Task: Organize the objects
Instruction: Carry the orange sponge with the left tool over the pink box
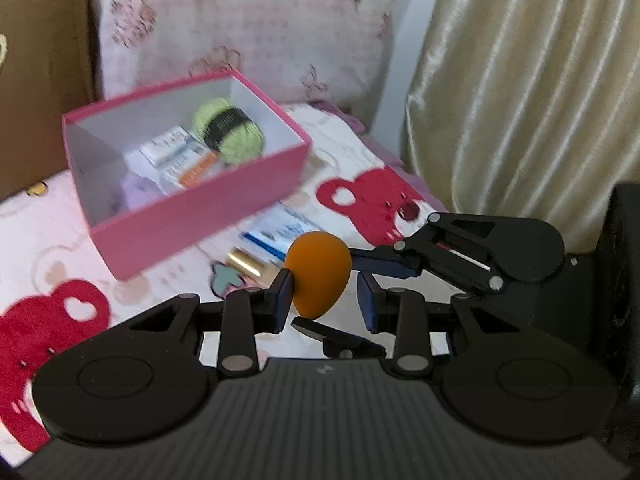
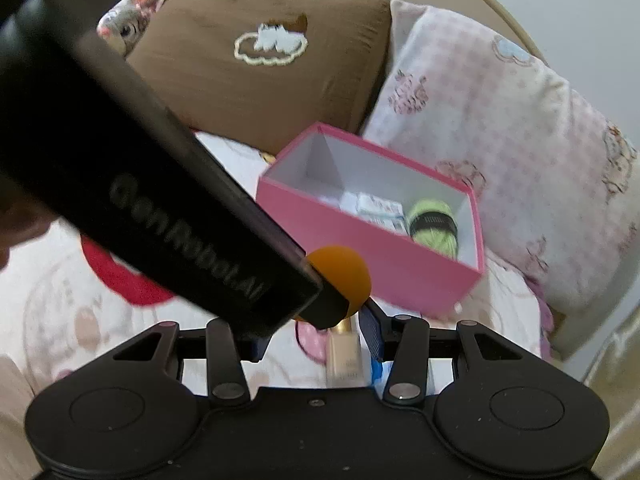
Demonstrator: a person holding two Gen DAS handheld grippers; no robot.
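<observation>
An orange egg-shaped sponge (image 1: 318,276) hangs above the bed, held by both grippers. My left gripper (image 1: 326,300) is shut on its sides, the left pad pressed in and the right pad close against it. My right gripper (image 1: 324,288) comes in from the right, with one finger on the sponge's upper right and the other under it. In the right wrist view the left gripper (image 2: 320,308) crosses the frame and hides part of the sponge (image 2: 344,276) and the left finger of the right gripper (image 2: 316,340). Behind stands an open pink box (image 1: 200,216) (image 2: 360,240).
The box holds a green yarn ball (image 1: 228,128), packets (image 1: 176,152) and something lilac. On the bedsheet below lie a gold-capped bottle (image 1: 248,264) (image 2: 346,356) and blue-white packets (image 1: 280,228). Pillows (image 2: 260,80) stand behind the box, a curtain (image 1: 520,80) hangs at right.
</observation>
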